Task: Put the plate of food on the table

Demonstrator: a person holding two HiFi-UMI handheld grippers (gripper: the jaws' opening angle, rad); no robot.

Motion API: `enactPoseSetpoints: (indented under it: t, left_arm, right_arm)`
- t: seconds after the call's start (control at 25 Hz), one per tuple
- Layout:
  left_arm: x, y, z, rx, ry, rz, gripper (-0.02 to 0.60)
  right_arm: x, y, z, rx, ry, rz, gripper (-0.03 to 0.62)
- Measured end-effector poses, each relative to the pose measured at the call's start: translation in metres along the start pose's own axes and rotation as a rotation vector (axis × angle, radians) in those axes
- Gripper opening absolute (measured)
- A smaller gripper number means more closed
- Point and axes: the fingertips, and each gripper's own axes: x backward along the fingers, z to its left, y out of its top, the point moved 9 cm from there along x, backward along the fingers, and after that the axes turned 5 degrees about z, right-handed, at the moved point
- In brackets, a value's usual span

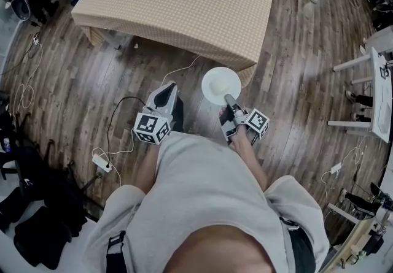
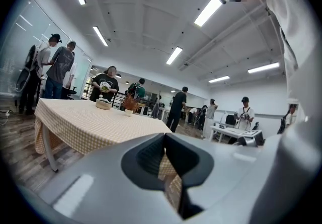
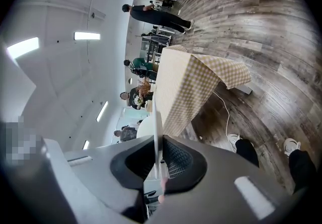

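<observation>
A round white plate (image 1: 220, 83) hangs over the wood floor, just short of the near corner of the table. My right gripper (image 1: 228, 99) is shut on its near rim. In the right gripper view the plate (image 3: 157, 132) shows edge-on between the pads, its face plain white. The table (image 1: 184, 2) carries a beige checked cloth and stands ahead of me. My left gripper (image 1: 164, 95) is held beside the right one, left of the plate, shut with nothing in it. Through it I see the table (image 2: 85, 125) with a bowl (image 2: 103, 103) and a small plant (image 2: 130, 103).
Cables and a power strip (image 1: 101, 162) lie on the floor at my left. Black bags (image 1: 37, 223) sit at the far left. White tables (image 1: 377, 84) stand at the right. Several people (image 2: 60, 67) stand around the room beyond the table.
</observation>
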Motion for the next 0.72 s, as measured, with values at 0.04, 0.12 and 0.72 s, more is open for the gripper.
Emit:
enactPoseSetpoints:
  t: [0.04,0.12,0.72]
  left_arm:
    - [-0.009,0.002,0.006,0.002,-0.004,-0.002,0.009]
    - [-0.025,0.005,0.022,0.010,-0.012,-0.001,0.009]
    - [-0.162,0.088,0.187,0.001,-0.077,0.043,0.009]
  right_arm:
    - [-0.007,0.005,0.000,0.002,-0.018,-0.001,0.029]
    - [-0.026,0.013,0.002,0.003,-0.023,-0.004,0.029]
    - [-0.204,0.070,0.064,-0.032,-0.074,-0.016,0.025]
